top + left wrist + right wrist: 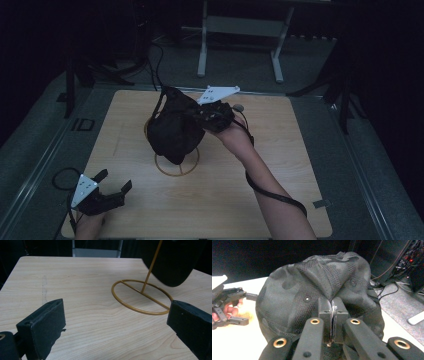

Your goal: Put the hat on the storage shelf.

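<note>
High view first: the right gripper [209, 116] is up over the middle of the wooden table [280, 165], and it holds a black cap [175, 131] in the air. The cap hangs over a thin gold stand [176, 169], which has a round ring flat on the table. From up there the cap covers most of the stand's thin pole. Right gripper view looks along the two black jaws, and they are squeezed tight together with a fold of the cap's cloth pinched between them. The cap is dark with a patchy pattern and tiny holes in it. Left gripper view shows the gold ring and the thin pole going up, with the bottom of the cap just above the ring and not touching it. The left gripper [114, 183] sits low near the front left corner of the table, well away from the cap. Its jaws are wide apart and hold nothing.
</note>
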A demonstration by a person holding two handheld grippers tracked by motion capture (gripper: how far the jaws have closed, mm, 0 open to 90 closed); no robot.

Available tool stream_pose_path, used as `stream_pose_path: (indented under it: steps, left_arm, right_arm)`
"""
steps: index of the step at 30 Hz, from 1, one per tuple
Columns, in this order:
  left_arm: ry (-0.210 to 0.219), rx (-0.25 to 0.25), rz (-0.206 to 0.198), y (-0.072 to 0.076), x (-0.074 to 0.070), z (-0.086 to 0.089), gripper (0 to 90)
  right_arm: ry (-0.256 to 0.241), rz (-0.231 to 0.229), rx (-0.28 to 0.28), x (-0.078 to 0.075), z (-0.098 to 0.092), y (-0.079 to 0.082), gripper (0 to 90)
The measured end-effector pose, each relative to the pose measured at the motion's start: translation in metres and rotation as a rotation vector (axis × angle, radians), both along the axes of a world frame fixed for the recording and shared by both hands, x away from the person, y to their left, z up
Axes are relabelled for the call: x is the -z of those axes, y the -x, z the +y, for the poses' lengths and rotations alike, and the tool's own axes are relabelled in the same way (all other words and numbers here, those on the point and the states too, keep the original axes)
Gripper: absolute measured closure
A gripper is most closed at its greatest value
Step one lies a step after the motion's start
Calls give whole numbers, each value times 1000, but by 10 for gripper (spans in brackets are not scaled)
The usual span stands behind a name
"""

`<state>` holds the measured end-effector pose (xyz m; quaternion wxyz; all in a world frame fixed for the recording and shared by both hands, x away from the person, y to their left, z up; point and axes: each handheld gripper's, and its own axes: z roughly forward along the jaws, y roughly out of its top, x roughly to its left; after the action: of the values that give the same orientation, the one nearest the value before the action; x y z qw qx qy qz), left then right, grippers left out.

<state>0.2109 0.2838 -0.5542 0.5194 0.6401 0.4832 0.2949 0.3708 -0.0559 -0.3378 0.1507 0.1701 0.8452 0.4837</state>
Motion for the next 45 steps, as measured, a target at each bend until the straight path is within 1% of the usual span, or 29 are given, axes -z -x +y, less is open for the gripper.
stream_pose_path:
  steps: [1,2,9,11,12,15,16,20,25,27,30,33,37,39,41,42,43,44,45]
  left_arm:
    - [-1,1,-1,0,0,0,24]
    - [0,1,-2,0,0,0,24]
    - [-2,5,1,1,1,0,24]
    - [-11,6,2,1,1,-1,24]
    - [-9,9,1,1,1,-1,24]
    - [-4,12,0,1,1,-2,24]
    - [-1,13,0,1,1,-2,24]
    - [1,11,2,0,2,-1,24]
    - [0,7,2,0,2,-2,24]
    - [3,7,3,0,2,-2,24]
    - [5,8,4,0,2,-2,24]
    - [3,9,5,0,3,-3,24]
    - [0,12,5,0,3,-4,24]
    - [-3,16,7,0,3,-5,24]
    - [-4,14,7,0,3,-5,24]
    - [-5,15,7,-1,3,-5,24]
    - [-5,15,7,-1,4,-5,24]
    - [-5,16,7,-1,4,-5,24]
    - [-4,16,6,-1,4,-5,24]
  right_arm:
    - [5,8,-2,2,2,0,881]
    - [12,3,-3,4,3,0,881]
    - [12,16,-5,12,9,-1,870]
    - [9,20,-5,14,9,-2,858]
    - [9,24,-2,15,9,-2,848]
    - [9,30,-9,19,8,-2,780]
    - [11,39,-11,19,8,-3,754]
    - [-2,65,-17,18,5,-5,697]
    - [-12,61,-5,12,0,-4,600]
    - [-17,54,-2,10,-2,-3,543]
    - [-17,49,0,8,-6,-1,491]
    - [-19,38,3,9,-9,0,419]
    - [-17,36,8,11,-14,1,352]
    - [-7,40,7,12,-16,1,313]
    - [-17,47,10,14,-19,1,278]
    - [-25,63,6,14,-20,1,244]
    - [-34,74,2,15,-22,0,187]
    - [-31,76,-2,15,-23,0,154]
    - [-33,75,0,16,-25,0,152]
